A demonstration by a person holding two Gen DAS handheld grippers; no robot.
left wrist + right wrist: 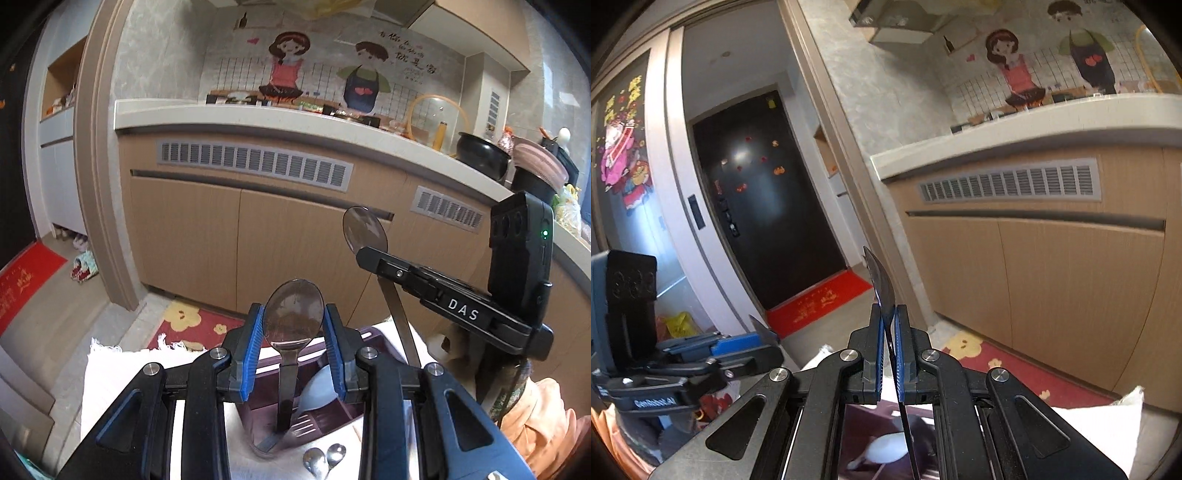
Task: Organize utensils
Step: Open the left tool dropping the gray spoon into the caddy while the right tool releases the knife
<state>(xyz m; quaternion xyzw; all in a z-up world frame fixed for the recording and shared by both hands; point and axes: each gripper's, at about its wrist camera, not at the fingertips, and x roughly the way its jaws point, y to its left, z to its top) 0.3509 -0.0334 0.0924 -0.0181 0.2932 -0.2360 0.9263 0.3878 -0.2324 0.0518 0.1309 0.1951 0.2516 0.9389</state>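
Note:
My left gripper [293, 325] is shut on a metal spoon [293, 314], pads on the bowl's edges, handle hanging down toward a dark purple tray [314, 417]. The tray holds a pale blue plastic spoon [321, 387]. My right gripper [887, 345] is shut on a second metal spoon [882, 291], seen edge-on, bowl upward. In the left wrist view the right gripper [369, 254] shows at right, that spoon's bowl [364, 229] above it. Two small metal spoons [325, 458] lie on the white cloth [107, 387] near the tray.
Both grippers are raised above a cloth-covered table. Beyond are wooden cabinets [258, 236] under a white counter [258, 118] with pots [480, 155]. A red floral rug [192, 325] lies on the floor. A dark door [764, 199] and red mat [820, 302] are at left.

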